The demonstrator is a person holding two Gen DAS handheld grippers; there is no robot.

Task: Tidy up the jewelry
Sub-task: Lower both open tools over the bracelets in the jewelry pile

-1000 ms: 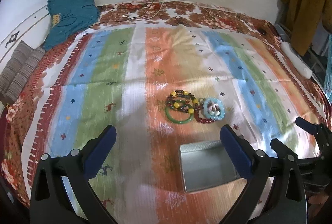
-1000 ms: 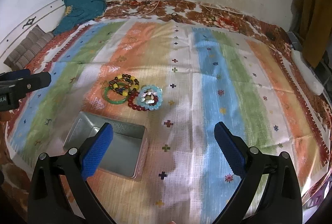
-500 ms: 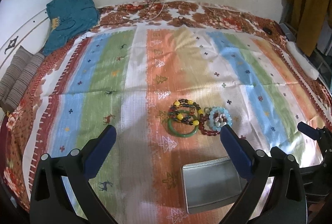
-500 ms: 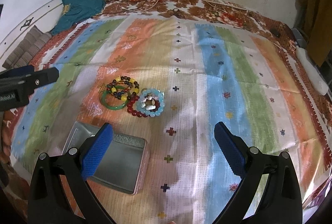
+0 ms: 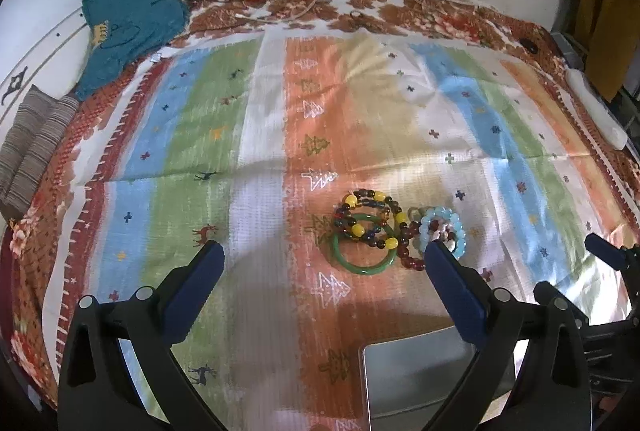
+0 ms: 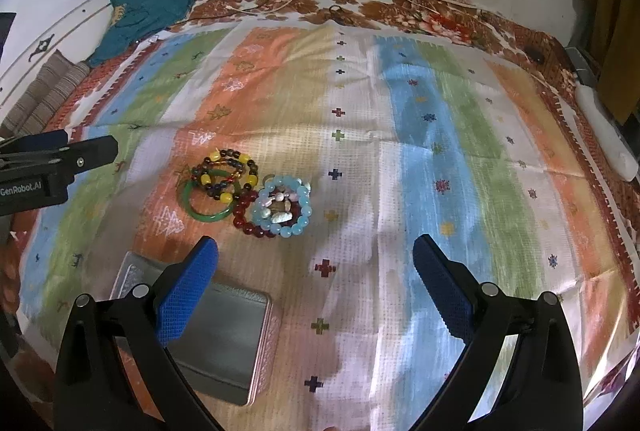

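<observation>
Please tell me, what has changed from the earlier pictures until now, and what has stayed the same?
Only the grippers moved. In both wrist views the bracelets and the metal tin slide lower in the frame. The left gripper and right gripper stay wide open and empty. The bracelets keep their pile on the striped cloth; the tin stays empty.

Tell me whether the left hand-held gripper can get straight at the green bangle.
Probably yes. The left hand-held gripper is open and empty, and the green bangle lies just ahead between its fingers. A yellow-beaded bracelet overlaps its far rim; the near rim is exposed.
</observation>
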